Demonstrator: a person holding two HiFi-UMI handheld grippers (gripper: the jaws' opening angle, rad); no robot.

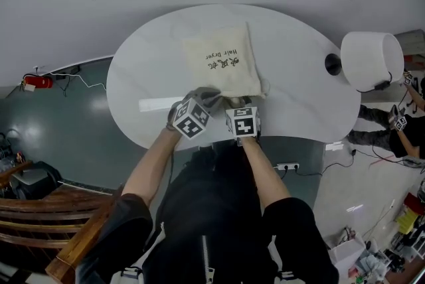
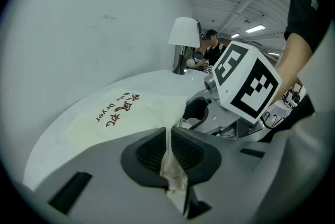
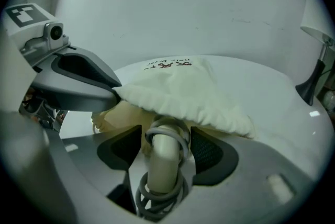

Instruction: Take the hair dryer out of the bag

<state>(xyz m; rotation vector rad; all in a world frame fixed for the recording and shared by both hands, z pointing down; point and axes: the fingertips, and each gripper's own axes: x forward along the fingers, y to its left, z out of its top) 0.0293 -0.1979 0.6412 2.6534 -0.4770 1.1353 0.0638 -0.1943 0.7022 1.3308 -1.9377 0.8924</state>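
A cream cloth bag (image 1: 222,60) printed "Hair Dryer" lies on the white oval table (image 1: 299,77). My left gripper (image 1: 207,97) is shut on the bag's near hem and holds the mouth lifted; in the left gripper view the pinched cloth (image 2: 170,165) hangs between the jaws of this gripper (image 2: 170,136). My right gripper (image 1: 240,103) stands open at the bag's mouth. In the right gripper view the hair dryer's pale handle (image 3: 163,157), wound with grey cord, lies between the jaws of this gripper (image 3: 166,139), and the rest of it is hidden under the bag (image 3: 183,89).
A white-shaded lamp (image 1: 368,60) on a dark base stands on the table's right end. A plain wall rises behind the table. People are at the far right of the room, and a power strip (image 1: 287,167) lies on the floor below the table's edge.
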